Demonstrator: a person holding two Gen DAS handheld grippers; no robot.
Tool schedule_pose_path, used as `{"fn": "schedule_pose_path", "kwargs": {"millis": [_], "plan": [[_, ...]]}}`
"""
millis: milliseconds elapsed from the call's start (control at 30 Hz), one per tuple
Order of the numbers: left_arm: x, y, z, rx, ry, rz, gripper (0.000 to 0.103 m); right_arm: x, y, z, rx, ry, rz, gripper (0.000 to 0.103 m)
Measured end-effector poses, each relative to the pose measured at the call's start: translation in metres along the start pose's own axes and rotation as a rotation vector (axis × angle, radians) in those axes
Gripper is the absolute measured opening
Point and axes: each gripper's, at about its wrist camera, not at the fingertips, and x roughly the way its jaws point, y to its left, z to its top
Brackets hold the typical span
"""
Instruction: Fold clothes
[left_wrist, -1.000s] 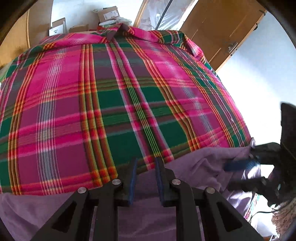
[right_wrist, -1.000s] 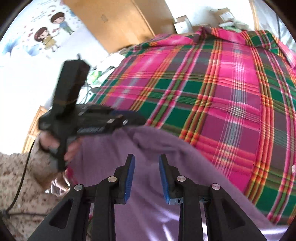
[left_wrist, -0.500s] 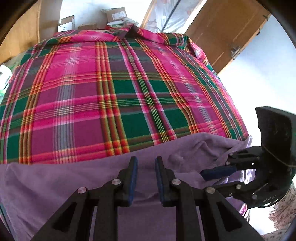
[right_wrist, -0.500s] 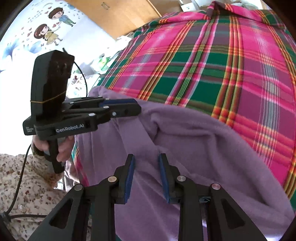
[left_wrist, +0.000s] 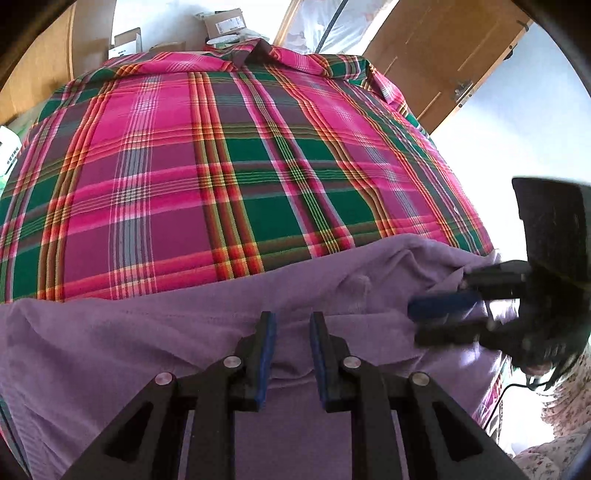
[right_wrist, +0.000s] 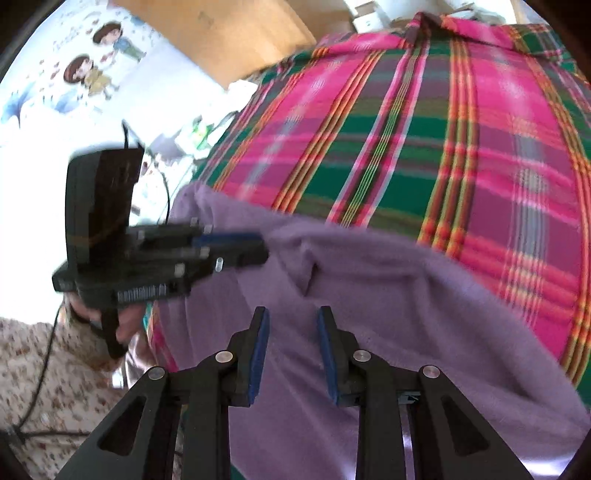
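A purple garment (left_wrist: 184, 332) is lying across the near part of a plaid cloth (left_wrist: 229, 177) that is covering the whole work surface. Its far edge is running left to right in the left wrist view, rising into a bunched fold at the right. In the right wrist view that same garment (right_wrist: 406, 314) is filling the near half, its far edge slanting down to the right.

The left gripper (left_wrist: 290, 345) is hovering over the garment with its jaws parted; purple fabric is showing in the gap, but whether the pads are pinching it cannot be told. In the right wrist view, the left gripper (right_wrist: 255, 245) is reaching in from the left, blurred, its tip at the garment's left fold.

The right gripper (right_wrist: 291, 339) is likewise sitting with jaws apart above the cloth, and in the left wrist view the right gripper (left_wrist: 436, 321) is coming in at the right edge.

Far of the garment, the plaid is lying flat and bare up to its collar-like far edge. Beyond are boxes (left_wrist: 221, 24), a wooden door (left_wrist: 436, 55) and a white wall with cartoon stickers (right_wrist: 96, 62).
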Motion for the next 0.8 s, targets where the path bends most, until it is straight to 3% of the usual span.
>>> {"fn": "schedule_pose_path", "kwargs": {"millis": [167,300,800], "plan": [[0.0,0.003,-0.001,-0.007,-0.001,-0.019,0.02,0.015,-0.015,0.012,0.087,0.005,0.006,0.028],[-0.001,0.005,-0.002,-0.008,-0.005,-0.031,0.02,0.033,-0.025,0.016,0.179,0.038,0.1,0.027],[-0.005,0.016,-0.001,-0.029,-0.034,-0.089,0.02,0.045,-0.016,0.024,0.14,0.072,0.149,0.028]]}}
